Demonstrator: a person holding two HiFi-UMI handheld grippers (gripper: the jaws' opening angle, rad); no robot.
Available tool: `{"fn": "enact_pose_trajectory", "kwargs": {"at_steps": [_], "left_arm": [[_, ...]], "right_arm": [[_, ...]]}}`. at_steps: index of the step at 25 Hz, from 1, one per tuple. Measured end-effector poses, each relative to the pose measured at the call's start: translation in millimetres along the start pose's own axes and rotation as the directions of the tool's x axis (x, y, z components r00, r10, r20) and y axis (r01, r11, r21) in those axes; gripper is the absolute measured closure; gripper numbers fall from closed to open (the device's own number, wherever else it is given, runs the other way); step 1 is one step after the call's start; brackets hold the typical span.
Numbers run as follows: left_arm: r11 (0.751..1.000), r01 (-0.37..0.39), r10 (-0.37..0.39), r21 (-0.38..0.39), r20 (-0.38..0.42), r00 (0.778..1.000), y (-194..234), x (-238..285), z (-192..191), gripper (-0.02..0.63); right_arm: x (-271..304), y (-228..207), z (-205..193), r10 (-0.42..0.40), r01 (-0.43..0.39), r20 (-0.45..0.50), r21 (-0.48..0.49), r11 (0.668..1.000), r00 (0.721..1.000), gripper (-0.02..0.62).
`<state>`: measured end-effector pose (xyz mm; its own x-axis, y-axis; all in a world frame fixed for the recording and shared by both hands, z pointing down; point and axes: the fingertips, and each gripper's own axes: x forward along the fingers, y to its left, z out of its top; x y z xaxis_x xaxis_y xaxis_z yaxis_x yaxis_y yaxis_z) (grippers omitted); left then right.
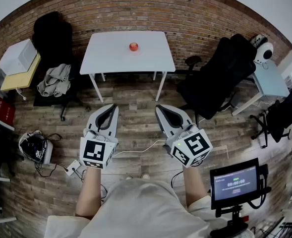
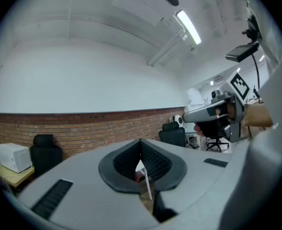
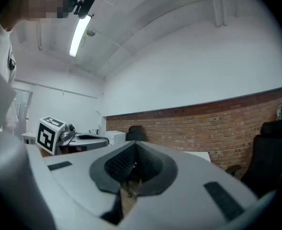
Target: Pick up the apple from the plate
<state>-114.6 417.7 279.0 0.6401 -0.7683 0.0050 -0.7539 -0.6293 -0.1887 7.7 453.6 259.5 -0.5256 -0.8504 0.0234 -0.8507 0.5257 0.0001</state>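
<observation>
The person holds both arms out in front of the body, the bare left forearm (image 1: 90, 192) and right forearm (image 1: 195, 187) reaching side by side away from the torso. The left hand-held gripper (image 1: 109, 111) and the right hand-held gripper (image 1: 160, 110) are level and near each other without touching. Each points toward the far side with its marker cube at the near end, and their tips angle slightly toward one another. Both have their jaws closed tip to tip, with nothing caught between them.
</observation>
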Motion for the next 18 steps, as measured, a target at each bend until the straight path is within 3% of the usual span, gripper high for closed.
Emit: {"fn": "enact_pose_trajectory", "kwargs": {"at_steps": [5, 7, 12, 18], "left_arm": [[0.996, 0.020, -0.015, -0.081, 0.060, 0.998, -2.4, -1.2, 6.8, 0.600], [0.994, 0.006, -0.002, -0.113, 0.039, 0.999, 0.4, -0.8, 2.7, 0.600], [0.996, -0.069, 0.065, -0.062, -0.057, 0.996, 3.3, 14.5, 0.3, 0.600], [0.994, -0.047, 0.043, -0.095, -0.042, 0.998, -23.9, 37.5, 13.4, 0.600]], "right_arm": [[-1.3, -5.6, -0.7, -0.018, 0.018, 0.010, 0.014, 1.000, 1.000, 0.595], [-3.8, -8.4, 2.0, -0.018, 0.016, 0.035, 0.046, 0.999, 0.999, 0.594], [-12.5, -28.0, 13.9, -0.010, 0.006, 0.059, 0.072, 0.997, 0.998, 0.594], [-28.1, -59.6, 19.5, 0.013, -0.022, 0.077, 0.117, 0.993, 0.997, 0.594]]}}
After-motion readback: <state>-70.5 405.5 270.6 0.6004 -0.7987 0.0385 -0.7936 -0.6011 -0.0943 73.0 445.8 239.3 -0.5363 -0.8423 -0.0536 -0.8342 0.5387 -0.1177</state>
